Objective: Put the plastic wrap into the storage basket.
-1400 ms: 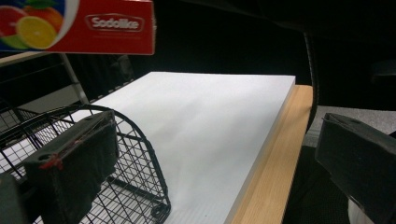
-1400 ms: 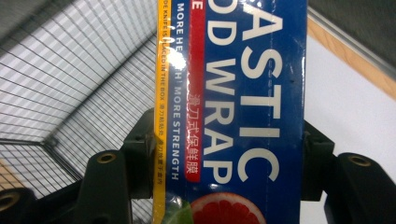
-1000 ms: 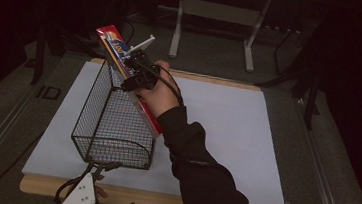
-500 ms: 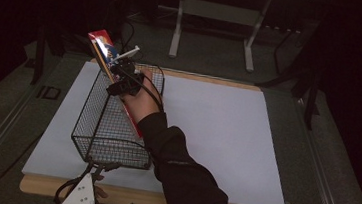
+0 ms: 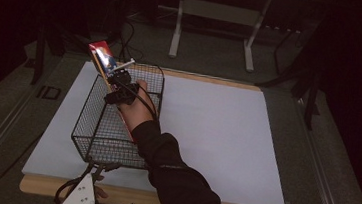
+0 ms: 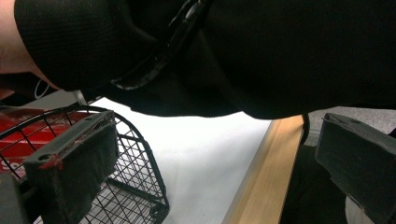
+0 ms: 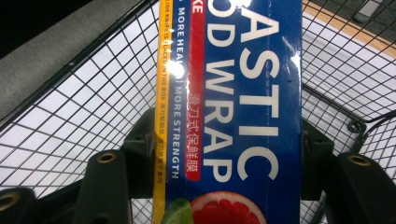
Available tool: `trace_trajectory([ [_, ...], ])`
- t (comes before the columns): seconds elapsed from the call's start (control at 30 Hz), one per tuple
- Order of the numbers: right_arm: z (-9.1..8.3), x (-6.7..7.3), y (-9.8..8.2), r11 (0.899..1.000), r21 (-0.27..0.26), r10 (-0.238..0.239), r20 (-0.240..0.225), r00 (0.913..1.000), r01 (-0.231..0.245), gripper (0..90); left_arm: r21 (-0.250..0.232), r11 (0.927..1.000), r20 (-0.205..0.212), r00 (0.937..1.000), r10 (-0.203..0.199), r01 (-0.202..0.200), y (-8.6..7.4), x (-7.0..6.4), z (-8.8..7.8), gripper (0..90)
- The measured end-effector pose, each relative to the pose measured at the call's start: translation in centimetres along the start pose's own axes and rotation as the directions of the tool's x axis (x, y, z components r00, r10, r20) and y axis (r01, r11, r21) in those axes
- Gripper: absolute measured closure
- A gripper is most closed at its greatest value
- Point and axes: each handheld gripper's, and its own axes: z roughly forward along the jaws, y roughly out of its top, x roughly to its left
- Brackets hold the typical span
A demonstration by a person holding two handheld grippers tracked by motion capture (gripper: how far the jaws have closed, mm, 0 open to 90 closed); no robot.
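Lowered into the basket point(image 5: 97, 124), the right tool point(image 5: 118, 87) grips the half-hidden plastic wrap box point(image 5: 103, 59).

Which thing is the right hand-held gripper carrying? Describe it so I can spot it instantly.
On the white table, find the black wire basket at its left side. The long plastic wrap box slants into it, clamped in the right hand-held gripper; it alone is red and blue.
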Motion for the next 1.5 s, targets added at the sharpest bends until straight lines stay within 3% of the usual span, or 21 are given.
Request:
trace_trajectory([
  [0.2, 0.2, -0.2, -0.3, 1.000, 0.006, 0.006, 0.013, 0.9999, -0.006, 39.4, 0.001, 1.0000, 0.000, 1.0000, -0.002, 0.002, 0.0, 0.0, 0.1, 0.0],
  [0.53, 0.5, -0.5, -1.3, 0.998, 0.067, 0.019, -0.006, 0.9998, -0.019, 38.7, 0.008, 1.0000, 0.002, 1.0000, 0.005, -0.005, 0.0, -0.1, 0.1, 0.0],
  [0.67, 0.9, -0.4, -1.8, 0.996, 0.094, 0.002, 0.010, 1.0000, -0.003, 38.6, 0.008, 1.0000, 0.001, 1.0000, 0.006, -0.006, 0.0, -0.1, 0.1, 0.0],
  [0.73, 1.0, -0.6, -2.1, 0.994, 0.104, 0.027, -0.006, 0.9996, -0.026, 38.7, 0.007, 1.0000, 0.000, 1.0000, 0.006, -0.006, 0.0, -0.1, 0.1, 0.0],
  [0.8, 1.1, -0.6, -2.3, 0.994, 0.112, 0.019, 0.009, 0.9998, -0.020, 38.6, 0.009, 0.9999, 0.001, 1.0000, 0.006, -0.006, 0.0, -0.1, 0.1, 0.0],
  [1.1, 1.3, -0.7, -2.9, 0.994, 0.100, 0.037, -0.001, 0.9993, -0.037, 38.2, 0.009, 0.9999, 0.002, 1.0000, 0.006, -0.007, 0.0, -0.1, 0.2, 0.0],
  [1.23, 2.2, -0.9, -3.4, 0.990, 0.137, 0.045, 0.010, 0.9989, -0.046, 38.1, 0.008, 0.9999, 0.003, 1.0000, 0.008, -0.008, 0.0, -0.1, 0.1, 0.0],
  [1.5, 2.3, -1.3, -3.6, 0.989, 0.130, 0.070, 0.010, 0.9975, -0.071, 37.9, 0.008, 0.9999, 0.006, 1.0000, 0.007, -0.007, 0.0, -0.1, 0.2, 0.0],
])
